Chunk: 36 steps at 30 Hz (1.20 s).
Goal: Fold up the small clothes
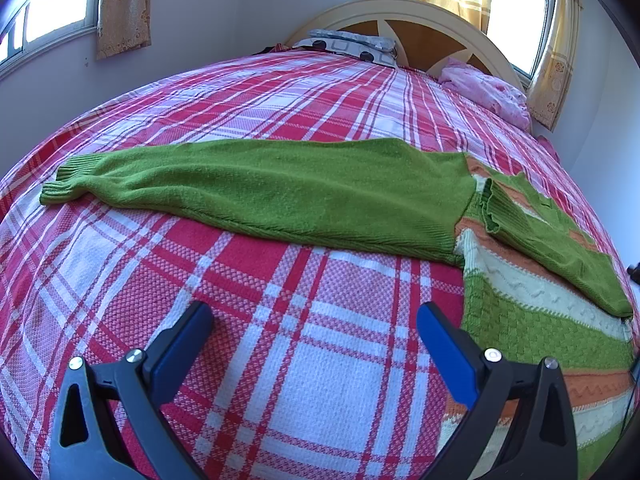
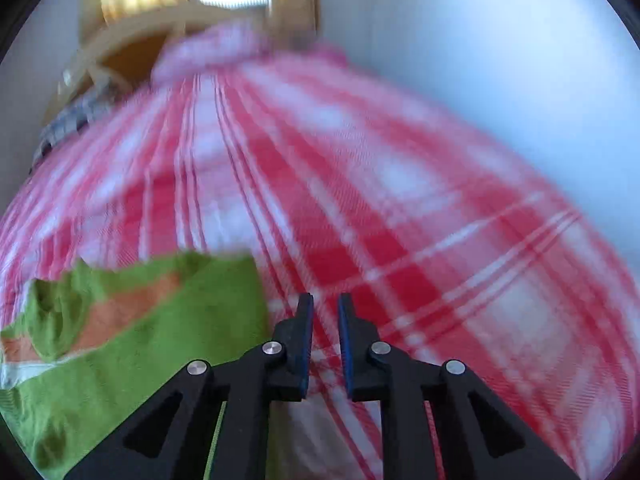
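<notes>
in the left wrist view the left gripper (image 1: 314, 330) hangs wide apart and empty over the plaid bedspread (image 1: 240, 280), the green knit sweater (image 1: 520, 312) lying flat just beyond with one sleeve (image 1: 260, 188) stretched out. in the blurred right wrist view the right gripper (image 2: 325, 320) stands barely parted with nothing between its pads, beside the sweater's folded edge. soft, light and floppy by the look of it, best pinched at the ribbed cuff (image 1: 60, 188).

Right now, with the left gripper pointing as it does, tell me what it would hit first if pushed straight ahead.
Most likely the checked bedspread: the open left gripper angles down at bare cover, empty. The sweater's green sleeve lies farther on, though depth is hard to judge.
</notes>
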Tool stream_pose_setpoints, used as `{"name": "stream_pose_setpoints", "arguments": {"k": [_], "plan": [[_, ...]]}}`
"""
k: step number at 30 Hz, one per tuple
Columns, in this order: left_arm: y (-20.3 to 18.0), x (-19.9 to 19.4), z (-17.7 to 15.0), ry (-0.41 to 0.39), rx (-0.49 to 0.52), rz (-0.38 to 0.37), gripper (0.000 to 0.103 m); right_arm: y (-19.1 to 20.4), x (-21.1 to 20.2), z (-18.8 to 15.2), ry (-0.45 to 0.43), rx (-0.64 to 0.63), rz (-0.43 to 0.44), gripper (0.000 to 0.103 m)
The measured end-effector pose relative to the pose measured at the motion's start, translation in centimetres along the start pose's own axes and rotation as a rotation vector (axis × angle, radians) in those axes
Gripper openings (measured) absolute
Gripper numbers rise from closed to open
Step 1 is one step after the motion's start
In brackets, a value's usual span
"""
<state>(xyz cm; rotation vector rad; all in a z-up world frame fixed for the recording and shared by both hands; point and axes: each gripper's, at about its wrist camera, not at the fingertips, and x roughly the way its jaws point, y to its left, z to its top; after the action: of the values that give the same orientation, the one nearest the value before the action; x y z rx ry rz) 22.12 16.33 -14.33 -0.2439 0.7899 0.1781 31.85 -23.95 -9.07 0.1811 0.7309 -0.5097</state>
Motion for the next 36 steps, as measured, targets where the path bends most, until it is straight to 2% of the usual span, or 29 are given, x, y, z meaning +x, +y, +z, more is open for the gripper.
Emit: {"name": "stream_pose_setpoints", "arguments": {"k": [1,3,6,9,12,14,16,18,19,20,22,26,29,33,36], "plan": [[0.0,0.0,0.0,0.001,0.002,0.002,0.103,0.9,-1.9,-0.3,-0.04,-0.04,0.043,0.012],[-0.1,0.0,0.0,0.002,0.005,0.006,0.103,3.2,-4.7,-1.4,-0.047,-0.117,0.141,0.012],[-0.1,0.0,0.0,-0.001,0.001,0.0,0.103,8.5,-7.8,-4.7,0.019,-0.241,0.324,0.013],[0.0,-0.1,0.0,-0.002,-0.008,-0.011,0.103,13.9,-8.8,-7.9,0.083,-0.344,0.435,0.013],[0.7,-0.5,0.0,-0.006,-0.031,-0.046,0.103,17.0,-8.2,-10.2,0.129,-0.365,0.455,0.013],[1.3,-1.0,0.1,-0.006,-0.039,-0.064,0.103,17.8,-8.0,-11.1,0.124,-0.392,0.421,0.015],[2.4,-2.1,0.4,-0.021,-0.055,-0.034,0.103,18.0,-8.4,-11.4,0.111,-0.408,0.408,0.018],[4.8,-3.4,1.1,-0.064,-0.117,-0.009,0.103,17.6,-8.5,-11.5,0.103,-0.392,0.408,0.027],[6.8,-4.3,1.7,-0.1,-0.179,-0.005,0.103,17.1,-8.4,-11.5,0.102,-0.382,0.42,0.039],[8.5,-4.8,2.3,-0.13,-0.231,0.005,0.103,16.8,-8.3,-11.5,0.106,-0.369,0.448,0.057],[11.9,-5.4,3.6,-0.172,-0.331,0.044,0.103,16.9,-8.2,-11.7,0.115,-0.374,0.488,0.073],[18.4,-3.8,5.8,-0.156,-0.52,0.097,0.101,18.1,-8.5,-12.3,0.099,-0.43,0.445,0.076],[21.3,-1.3,6.7,-0.106,-0.623,0.059,0.09,17.8,-8.4,-12.2,0.103,-0.419,0.459,0.077],[22.4,1.8,6.9,-0.055,-0.717,0.006,0.082,17.6,-8.4,-12.1,0.104,-0.412,0.466,0.077],[22.1,1.9,7.1,-0.097,-0.751,0.012,0.082,17.6,-8.4,-12.2,0.103,-0.414,0.464,0.077]]}}
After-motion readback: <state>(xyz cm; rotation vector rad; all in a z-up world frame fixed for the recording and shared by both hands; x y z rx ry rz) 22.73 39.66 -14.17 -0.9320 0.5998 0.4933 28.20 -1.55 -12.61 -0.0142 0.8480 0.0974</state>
